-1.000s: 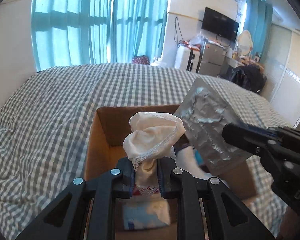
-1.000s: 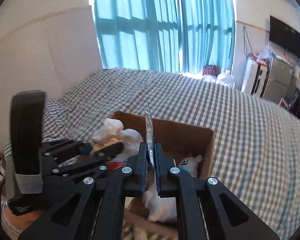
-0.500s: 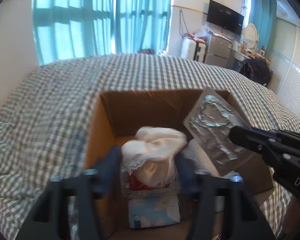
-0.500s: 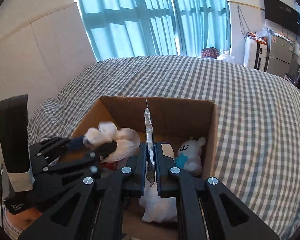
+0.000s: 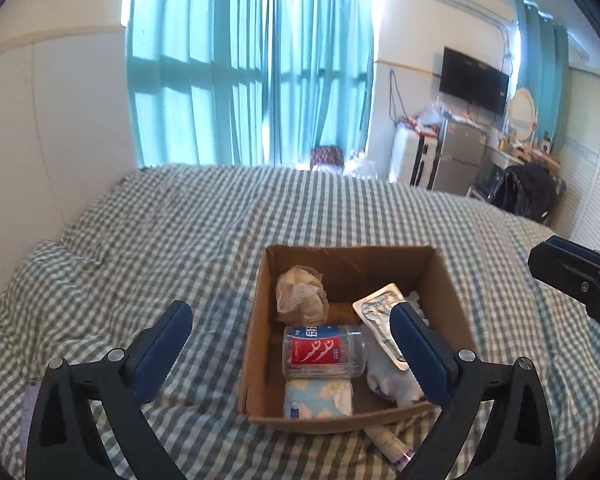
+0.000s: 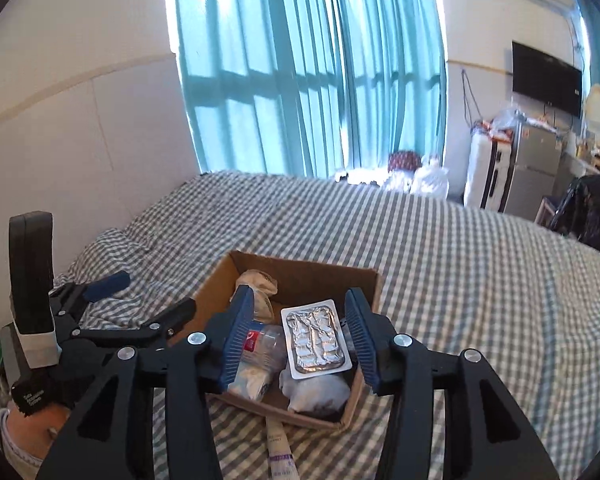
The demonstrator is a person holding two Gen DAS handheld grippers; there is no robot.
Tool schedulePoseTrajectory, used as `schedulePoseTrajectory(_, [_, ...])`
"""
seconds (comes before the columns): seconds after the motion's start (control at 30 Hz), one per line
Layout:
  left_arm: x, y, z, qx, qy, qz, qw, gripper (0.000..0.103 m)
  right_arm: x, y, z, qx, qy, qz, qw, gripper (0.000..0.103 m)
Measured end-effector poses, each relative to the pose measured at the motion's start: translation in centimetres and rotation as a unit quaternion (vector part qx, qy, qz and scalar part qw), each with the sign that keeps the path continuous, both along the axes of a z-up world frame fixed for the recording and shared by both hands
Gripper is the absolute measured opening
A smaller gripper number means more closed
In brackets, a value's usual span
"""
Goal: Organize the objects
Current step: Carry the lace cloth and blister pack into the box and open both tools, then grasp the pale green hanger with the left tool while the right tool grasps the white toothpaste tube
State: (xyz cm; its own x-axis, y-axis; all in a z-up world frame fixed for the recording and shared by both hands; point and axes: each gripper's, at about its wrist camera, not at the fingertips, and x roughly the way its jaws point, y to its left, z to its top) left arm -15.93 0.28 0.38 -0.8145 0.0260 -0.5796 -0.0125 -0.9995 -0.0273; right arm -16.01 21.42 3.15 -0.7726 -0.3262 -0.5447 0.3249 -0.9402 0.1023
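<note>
An open cardboard box point(image 5: 260, 320) point(image 6: 370, 284) sits on the checked bed. Inside lie a cream cloth bundle point(image 5: 302, 294) point(image 6: 256, 280), a clear floss-pick jar with a red label point(image 5: 320, 350) point(image 6: 260, 344), a blue cloud-print tissue pack point(image 5: 318, 398), a white plush toy point(image 5: 392, 380) point(image 6: 316, 394) and a silver blister pack point(image 5: 380, 320) point(image 6: 316, 338) resting on top. My left gripper point(image 5: 290, 346) is open and empty above the box. My right gripper point(image 6: 300, 338) is open and empty above the blister pack; it also shows at the right edge of the left wrist view point(image 5: 572, 276).
A small tube point(image 5: 388, 444) point(image 6: 280, 452) lies on the bedcover just in front of the box. The green-and-white checked bed point(image 5: 180, 240) spreads around. Teal curtains, a wall TV, suitcases and a dresser stand beyond it.
The left gripper opened and let go of the cloth bundle into the box. The right gripper opened and dropped the blister pack in. Both pulled back and up.
</note>
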Motion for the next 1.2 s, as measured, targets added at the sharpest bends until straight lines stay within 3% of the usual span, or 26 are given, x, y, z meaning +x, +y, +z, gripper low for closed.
schedulePoseTrajectory(0.2, [3.3, 0.7, 1.6, -0.023, 0.009, 0.012, 0.9996, 0.102, 4.6, 0.5, 1.5, 0.02, 0.016, 0.008, 1.0, 0.049])
schedulePoseTrajectory(0.37, [6.3, 0.8, 0.9, -0.026, 0.001, 0.016, 0.9995, 0.102, 8.0, 0.8, 1.1, 0.036, 0.02, 0.007, 0.999, 0.049])
schedulePoseTrajectory(0.77, [11.7, 0.2, -4.7, -0.037, -0.049, 0.023, 0.9979, 0.102, 14.1, 2.1, -5.0, 0.065, -0.02, -0.025, 0.997, 0.05])
schedulePoseTrajectory(1.03, [15.6, 1.0, -9.8, -0.06, -0.088, -0.013, 0.9943, 0.102, 16.3, 2.3, -9.9, 0.061, -0.072, -0.049, 0.994, 0.05])
schedulePoseTrajectory(1.2, [17.9, 1.7, -12.3, -0.073, -0.107, -0.04, 0.9908, 0.102, 17.8, 2.5, -11.1, 0.064, -0.087, -0.058, 0.992, 0.05])
